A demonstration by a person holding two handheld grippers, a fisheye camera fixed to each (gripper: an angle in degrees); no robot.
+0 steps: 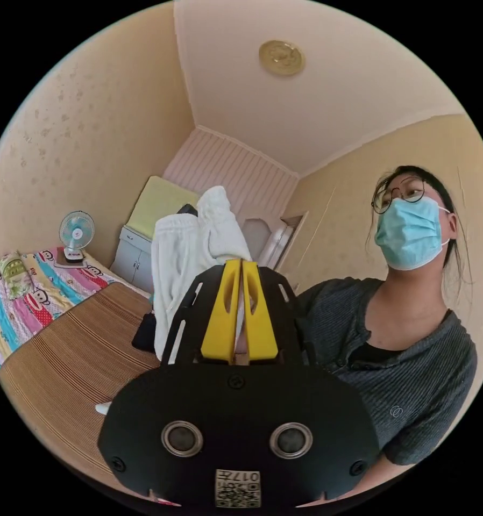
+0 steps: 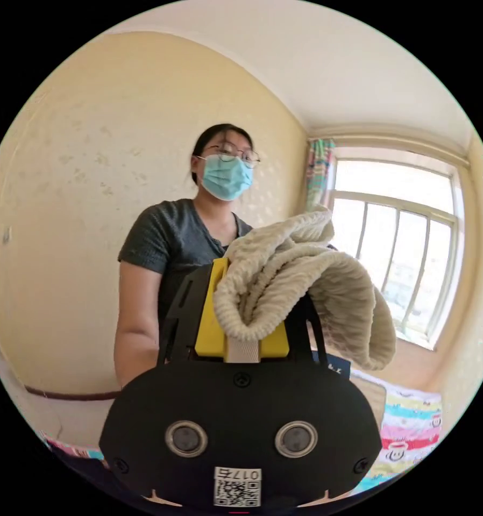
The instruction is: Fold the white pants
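The white pants (image 1: 182, 258) hang in the air, bunched, from my left gripper (image 1: 240, 263). Its yellow jaws stand pressed together with a strip of white cloth between them. In the right gripper view the same pants (image 2: 317, 279), ribbed and cream-white, drape in thick folds over my right gripper (image 2: 245, 285). They cover its jaw tips, and a band of the cloth shows squeezed between the yellow jaws. Both grippers are held up high, above the bed.
A person in a grey shirt (image 1: 392, 349) stands close behind the grippers. Below lies a bed with a woven mat (image 1: 75, 349) and a colourful sheet (image 1: 21, 301). A small fan (image 1: 76, 234), a grey cabinet (image 1: 134, 260) and a barred window (image 2: 403, 252) stand around it.
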